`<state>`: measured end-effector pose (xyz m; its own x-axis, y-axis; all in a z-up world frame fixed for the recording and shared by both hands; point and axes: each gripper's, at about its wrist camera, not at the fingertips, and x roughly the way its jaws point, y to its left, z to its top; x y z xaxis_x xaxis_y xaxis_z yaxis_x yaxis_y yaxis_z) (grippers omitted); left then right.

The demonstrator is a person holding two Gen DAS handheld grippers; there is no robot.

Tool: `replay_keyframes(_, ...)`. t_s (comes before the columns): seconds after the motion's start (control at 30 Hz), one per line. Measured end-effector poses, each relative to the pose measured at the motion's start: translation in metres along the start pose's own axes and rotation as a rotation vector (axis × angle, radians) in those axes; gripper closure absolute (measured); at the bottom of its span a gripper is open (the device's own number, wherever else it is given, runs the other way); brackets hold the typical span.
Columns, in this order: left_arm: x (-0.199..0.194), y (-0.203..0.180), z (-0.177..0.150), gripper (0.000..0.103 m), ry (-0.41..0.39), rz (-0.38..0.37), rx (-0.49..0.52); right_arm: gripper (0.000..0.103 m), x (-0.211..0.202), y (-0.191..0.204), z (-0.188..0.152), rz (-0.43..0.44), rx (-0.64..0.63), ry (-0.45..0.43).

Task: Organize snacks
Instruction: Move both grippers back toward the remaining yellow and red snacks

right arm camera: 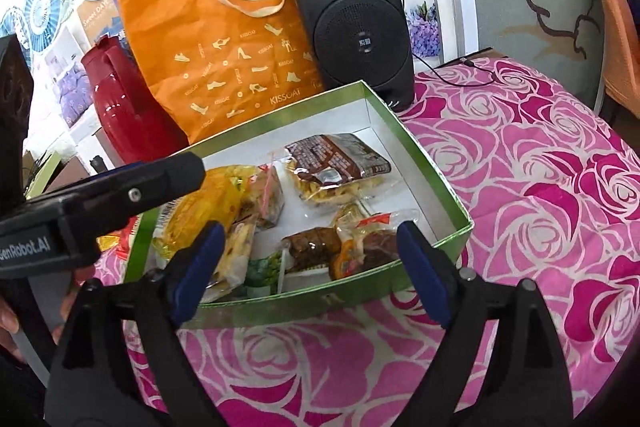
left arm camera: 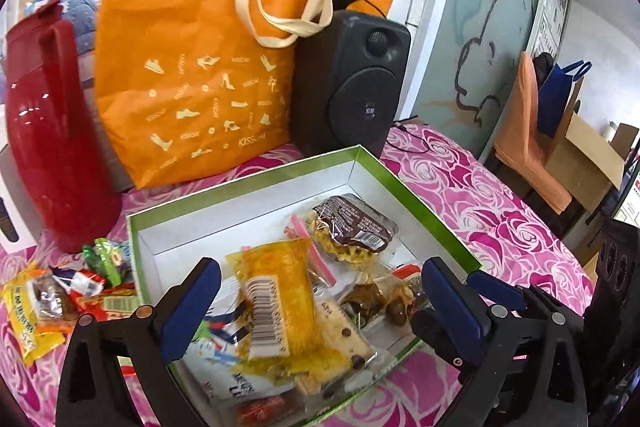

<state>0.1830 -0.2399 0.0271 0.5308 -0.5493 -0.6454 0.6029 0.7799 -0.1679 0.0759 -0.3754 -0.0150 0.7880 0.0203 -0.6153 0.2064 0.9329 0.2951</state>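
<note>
Table (right arm camera: 540, 187): covered by a pink cloth printed with roses; everything below stands on it.

Orange bag (left arm camera: 192, 75): upright at the back, cream handles, shoe print on its face. It leans against the wall between the jug and the speaker.

Red jug (left arm camera: 52, 131): stands left of the bag, handle turned toward the camera in the left wrist view.

Black speaker (right arm camera: 356, 27): right of the bag, just behind the far corner of the box; a thin cable runs from it across the cloth.

Green box (left arm camera: 372, 163): open, white inside, near the front edge of the table. It holds most of the snacks: a yellow packet (left arm camera: 280, 291) with a barcode label toward the near left, a brown-topped packet (right arm camera: 340, 157) toward the far right, a pale biscuit bar (left arm camera: 340, 331) beside the yellow packet, and dark wrapped sweets (right arm camera: 316, 247) along the near wall.

Loose snacks (left arm camera: 80, 287): a small heap of bright wrappers on the cloth, outside the box, just left of it and in front of the jug.

Left gripper (left arm camera: 320, 311): fingers spread wide over the near part of the box, above the yellow packet, pads not pressing on anything.

Right gripper (right arm camera: 308, 267): fingers spread wide at the near wall of the box, nothing clamped between them. The left gripper's body crosses the left of this view.
</note>
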Motion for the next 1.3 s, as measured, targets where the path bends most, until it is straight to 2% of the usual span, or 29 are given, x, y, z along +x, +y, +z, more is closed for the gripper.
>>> replay_keyframes(0.27, -0.044, 0.012, -0.006, 0.001, -0.057, 0.028, -0.019, 0.014, -0.024, 0.030, 0.000, 0.011, -0.040, -0.029)
replay_keyframes(0.47, -0.091, 0.057, -0.028, 0.001, -0.109, 0.121, -0.118, 0.014, -0.029, 0.067, -0.010, 0.072, -0.103, -0.003)
replay_keyframes(0.63, -0.122, 0.119, -0.062, 0.001, -0.116, 0.221, -0.240, 0.014, -0.012, 0.110, -0.024, 0.172, -0.153, 0.094)
replay_keyframes(0.77, -0.138, 0.159, -0.082, 0.001, -0.107, 0.292, -0.281, 0.015, 0.002, 0.150, -0.035, 0.257, -0.210, 0.158)
replay_keyframes(0.93, -0.155, 0.197, -0.100, 0.001, -0.116, 0.324, -0.330, 0.026, 0.030, 0.201, -0.042, 0.330, -0.284, 0.241)
replay_keyframes(1.0, -0.159, 0.207, -0.105, 0.001, -0.118, 0.323, -0.340, 0.036, 0.046, 0.213, -0.043, 0.330, -0.286, 0.280)
replay_keyframes(1.07, -0.160, 0.216, -0.110, 0.001, -0.114, 0.322, -0.344, 0.039, 0.064, 0.222, -0.044, 0.307, -0.279, 0.317)
replay_keyframes(1.2, -0.161, 0.232, -0.118, 0.001, -0.103, 0.318, -0.353, 0.040, 0.103, 0.233, -0.044, 0.233, -0.231, 0.379)
replay_keyframes(1.3, -0.158, 0.241, -0.119, 0.001, -0.096, 0.309, -0.354, 0.041, 0.117, 0.245, -0.042, 0.150, -0.255, 0.358)
